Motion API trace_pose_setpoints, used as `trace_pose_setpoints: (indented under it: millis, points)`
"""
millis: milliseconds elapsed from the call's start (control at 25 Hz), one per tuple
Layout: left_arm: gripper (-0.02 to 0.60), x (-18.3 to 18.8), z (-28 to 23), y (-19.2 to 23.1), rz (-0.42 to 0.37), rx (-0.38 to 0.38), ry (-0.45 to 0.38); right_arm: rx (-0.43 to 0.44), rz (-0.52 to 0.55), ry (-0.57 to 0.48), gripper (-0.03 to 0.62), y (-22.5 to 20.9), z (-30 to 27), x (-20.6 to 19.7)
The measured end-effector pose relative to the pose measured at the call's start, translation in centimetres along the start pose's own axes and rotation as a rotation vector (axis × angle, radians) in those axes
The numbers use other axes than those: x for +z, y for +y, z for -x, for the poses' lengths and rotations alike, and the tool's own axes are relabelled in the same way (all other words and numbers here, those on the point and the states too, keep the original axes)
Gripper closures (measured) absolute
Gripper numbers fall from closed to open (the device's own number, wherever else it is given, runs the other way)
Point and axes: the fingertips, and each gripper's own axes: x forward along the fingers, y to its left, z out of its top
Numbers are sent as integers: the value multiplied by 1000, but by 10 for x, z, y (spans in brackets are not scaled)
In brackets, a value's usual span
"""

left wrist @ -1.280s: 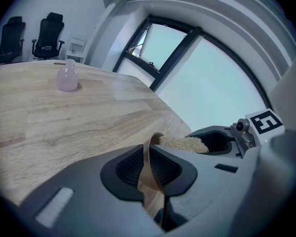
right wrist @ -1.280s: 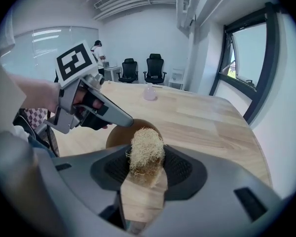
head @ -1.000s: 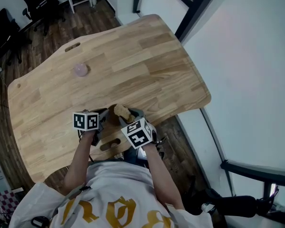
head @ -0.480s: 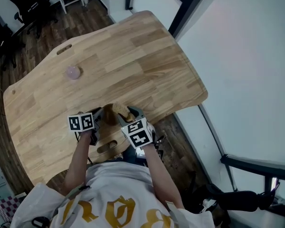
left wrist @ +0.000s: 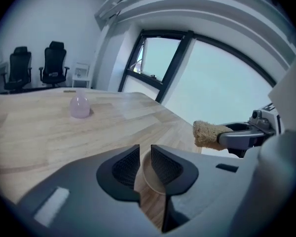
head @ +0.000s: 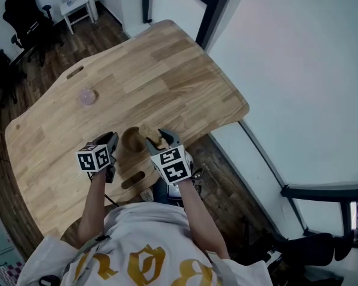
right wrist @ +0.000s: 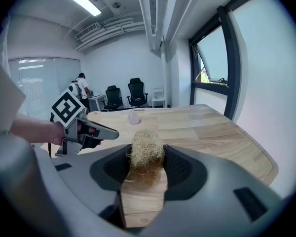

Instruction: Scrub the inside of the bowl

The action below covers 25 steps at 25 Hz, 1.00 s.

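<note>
A small brown wooden bowl (head: 130, 140) sits near the table's front edge. In the left gripper view its rim (left wrist: 149, 176) shows between the pads of my left gripper (left wrist: 145, 163), whose jaws are opening; a gap shows beside the rim. In the head view the left gripper (head: 113, 137) stands just left of the bowl. My right gripper (right wrist: 147, 163) is shut on a straw-coloured fibrous scrubber (right wrist: 145, 149). It holds the scrubber (head: 150, 131) over the bowl's right rim, and this right gripper (left wrist: 219, 136) also shows in the left gripper view.
A small pink translucent object (head: 86, 96) stands further back on the wooden table (head: 167, 76). A slot (head: 137, 180) is cut in the table near me. The table's right edge borders a window wall. Office chairs (right wrist: 122, 97) and a person (right wrist: 82, 87) are far behind.
My left gripper has drawn back to the left off the bowl and its jaws have widened. The right gripper stays at the bowl with the scrubber. The head view has shifted.
</note>
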Motion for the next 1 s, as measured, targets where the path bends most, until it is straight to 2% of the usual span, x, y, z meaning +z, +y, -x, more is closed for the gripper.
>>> trace_pose_setpoints:
  millis: [160, 320, 400, 520, 720, 1000]
  points:
    - [523, 29, 36, -19, -120, 35, -135, -59, 4, -62, 410, 9, 29, 1]
    - [526, 54, 71, -51, -206, 10, -267, -128, 31, -164, 410, 15, 56, 13]
    - [571, 60, 86, -65, -243, 1, -310, -153, 50, -210, 411, 19, 69, 21]
    - [578, 59, 101, -83, -279, -15, -333, -175, 63, -276, 411, 20, 85, 32]
    - [579, 51, 121, -102, -286, -7, -345, -199, 69, -358, 411, 16, 114, 41]
    - [580, 30, 150, -124, -265, 22, -372, -191, 73, -389, 411, 10, 156, 26]
